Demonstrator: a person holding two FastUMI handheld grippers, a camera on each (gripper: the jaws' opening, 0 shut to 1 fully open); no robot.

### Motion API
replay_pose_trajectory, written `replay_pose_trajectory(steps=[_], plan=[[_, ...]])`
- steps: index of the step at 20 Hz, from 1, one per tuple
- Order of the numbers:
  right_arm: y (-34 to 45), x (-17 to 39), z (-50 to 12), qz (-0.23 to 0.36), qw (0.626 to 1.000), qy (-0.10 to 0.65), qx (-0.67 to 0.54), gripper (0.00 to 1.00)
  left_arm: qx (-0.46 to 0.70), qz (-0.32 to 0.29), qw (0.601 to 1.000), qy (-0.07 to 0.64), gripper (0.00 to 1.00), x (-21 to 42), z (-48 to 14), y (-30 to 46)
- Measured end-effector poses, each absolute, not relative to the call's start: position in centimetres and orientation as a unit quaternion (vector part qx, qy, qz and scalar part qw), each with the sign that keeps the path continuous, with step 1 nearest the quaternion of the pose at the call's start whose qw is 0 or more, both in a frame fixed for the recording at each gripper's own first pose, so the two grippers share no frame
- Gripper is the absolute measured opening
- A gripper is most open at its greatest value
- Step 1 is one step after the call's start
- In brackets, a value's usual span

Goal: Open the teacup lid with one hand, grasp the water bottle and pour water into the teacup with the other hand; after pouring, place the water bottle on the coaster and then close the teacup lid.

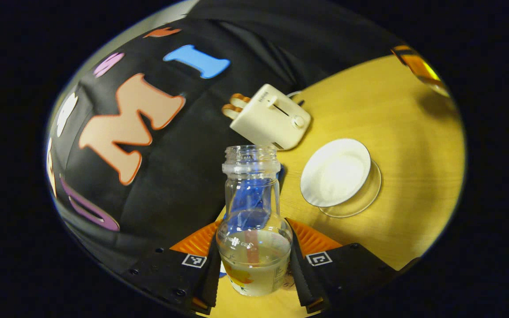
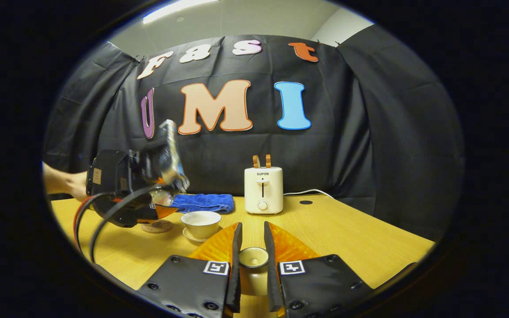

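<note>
1. The left gripper point(image 1: 253, 260) is clamped on the water bottle point(image 1: 253, 221), one finger pressing each side.
2. The bottle has no cap and a little water sits low inside. It is held above the table point(image 1: 404, 145), near the open teacup point(image 1: 336, 172).
3. The right gripper point(image 2: 253, 258) is squeezed onto the teacup lid point(image 2: 253, 257), holding it away from the cup.
4. This looks like the pouring step, or just around it.
5. I think the bottle goes next on the coaster point(image 2: 157, 227), just beside the cup. It must be set down upright.
6. A toaster point(image 2: 263, 190) and blue cloth point(image 2: 203, 202) sit behind.

Clear water bottle point(image 1: 253, 221) (orange-yellow label print, perhaps fruit), white teacup point(image 1: 336, 172), cream toaster point(image 1: 270, 116), blue cloth point(image 2: 203, 202), yellow wood-grain table point(image 1: 404, 145).
</note>
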State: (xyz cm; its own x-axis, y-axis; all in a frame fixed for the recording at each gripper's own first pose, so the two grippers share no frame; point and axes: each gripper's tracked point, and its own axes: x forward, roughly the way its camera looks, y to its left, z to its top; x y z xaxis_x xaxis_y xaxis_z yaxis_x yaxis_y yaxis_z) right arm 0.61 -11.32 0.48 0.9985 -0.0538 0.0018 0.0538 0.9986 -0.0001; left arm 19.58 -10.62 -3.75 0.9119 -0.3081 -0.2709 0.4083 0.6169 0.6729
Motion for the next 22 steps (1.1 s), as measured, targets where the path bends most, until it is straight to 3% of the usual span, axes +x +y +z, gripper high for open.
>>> replay_pose_trajectory(steps=[3, 6, 22], plan=[[-11.4, 0.7, 0.5, -0.029, 1.000, -0.001, 0.000, 0.27, 0.225, -0.184, 0.956, 0.034, 0.66, 21.2, -3.6, -10.8], [-11.6, 0.7, 0.5, -0.032, 0.999, -0.001, -0.001, 0.27, 0.134, -0.154, 0.978, 0.028, 0.66, 22.3, -4.2, -10.6], [-11.8, 0.8, 0.6, -0.041, 0.999, -0.002, -0.001, 0.27, -0.005, -0.114, 0.993, -0.017, 0.65, 23.5, -3.3, -10.4]])
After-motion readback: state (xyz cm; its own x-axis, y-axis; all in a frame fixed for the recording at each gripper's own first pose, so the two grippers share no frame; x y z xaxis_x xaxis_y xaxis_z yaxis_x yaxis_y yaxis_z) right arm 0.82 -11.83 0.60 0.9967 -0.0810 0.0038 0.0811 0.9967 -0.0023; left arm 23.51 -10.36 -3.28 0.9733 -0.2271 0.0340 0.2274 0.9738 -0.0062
